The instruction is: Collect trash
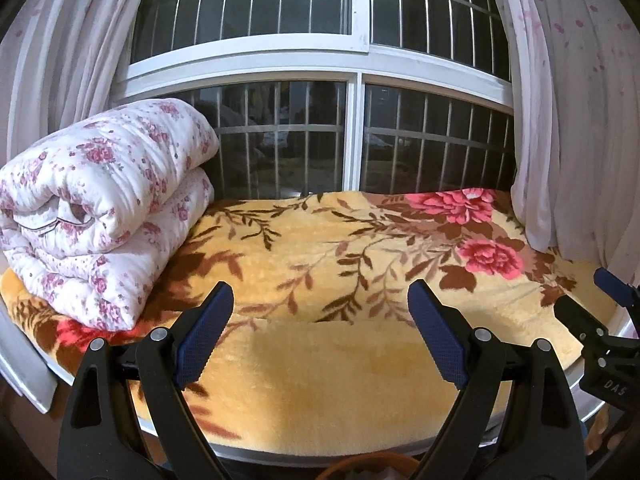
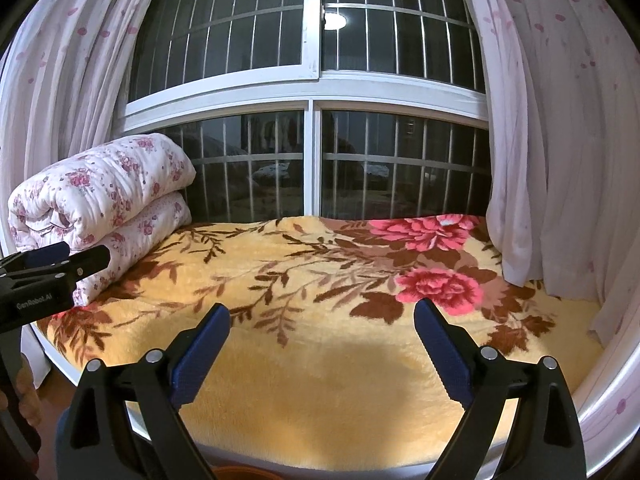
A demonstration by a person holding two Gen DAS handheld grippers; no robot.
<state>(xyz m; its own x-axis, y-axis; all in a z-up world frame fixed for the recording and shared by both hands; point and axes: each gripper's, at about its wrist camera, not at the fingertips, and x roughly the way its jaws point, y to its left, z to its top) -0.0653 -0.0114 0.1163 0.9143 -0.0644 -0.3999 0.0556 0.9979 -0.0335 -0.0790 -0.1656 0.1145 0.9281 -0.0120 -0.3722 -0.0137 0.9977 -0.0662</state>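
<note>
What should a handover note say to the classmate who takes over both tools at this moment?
Left tool: open, holding nothing, above the front of the yellow flowered blanket.
Right tool: open, holding nothing, beside the left one over the same blanket.
Things: a folded quilt lies at the blanket's left end, by the window, with curtains on both sides. An orange rim, maybe a bin, shows at the bottom edge of the left view.
Done: cannot tell; no trash shows on the blanket.
Left: look elsewhere for trash.
</note>
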